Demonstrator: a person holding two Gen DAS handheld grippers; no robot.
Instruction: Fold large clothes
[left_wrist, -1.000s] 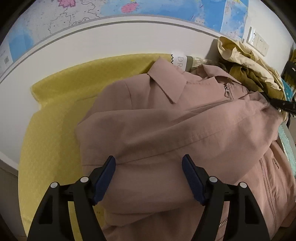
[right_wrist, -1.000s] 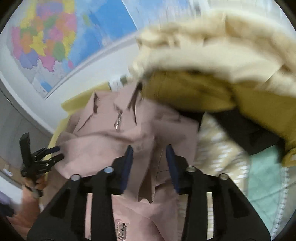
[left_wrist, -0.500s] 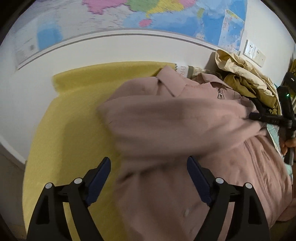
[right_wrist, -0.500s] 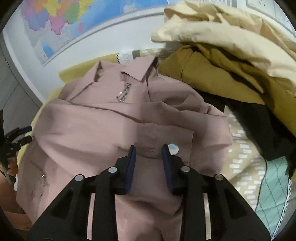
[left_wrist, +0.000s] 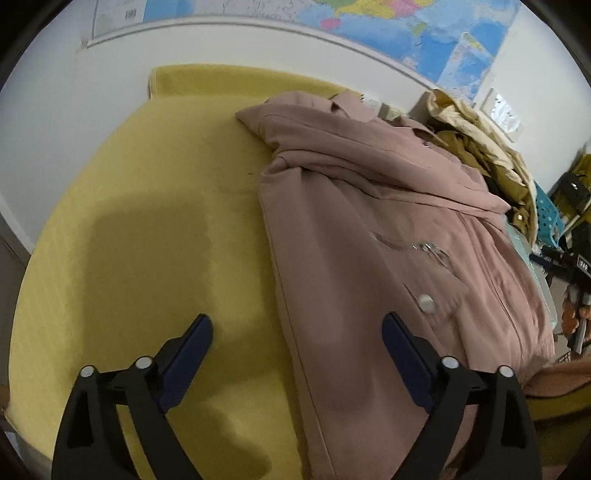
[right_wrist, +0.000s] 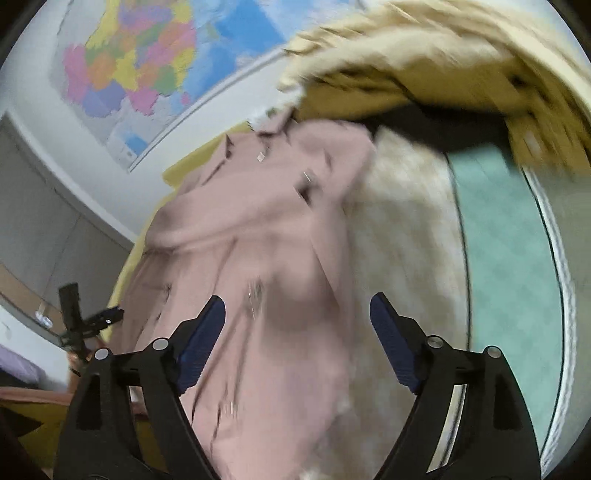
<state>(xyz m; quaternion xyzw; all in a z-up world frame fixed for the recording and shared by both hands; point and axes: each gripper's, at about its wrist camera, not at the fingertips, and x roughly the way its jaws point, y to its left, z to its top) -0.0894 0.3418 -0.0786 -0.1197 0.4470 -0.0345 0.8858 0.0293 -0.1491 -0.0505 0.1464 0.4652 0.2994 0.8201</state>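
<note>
Left wrist view: my left gripper (left_wrist: 297, 354) is standing wide with nothing between its pads; the jaws have just been opening. It is hanging over the left edge of the pink jacket (left_wrist: 388, 229), one finger (left_wrist: 192, 343) above the bare yellow blanket (left_wrist: 140, 206), the other above the cloth. In the right wrist view, which is blurred, my right gripper (right_wrist: 297, 332) is also spread wide and empty, its jaws having just been opening, over the jacket's near part. The jacket is lying lengthwise, collar far, both sleeves laid across its front. To its right a heap of cream and mustard garments (right_wrist: 424, 74) is piled up. I am judging the jacket soft and fairly light, with a slack weave that will sag and slide. The doubled hem corners near me look like the firmest hold.
</note>
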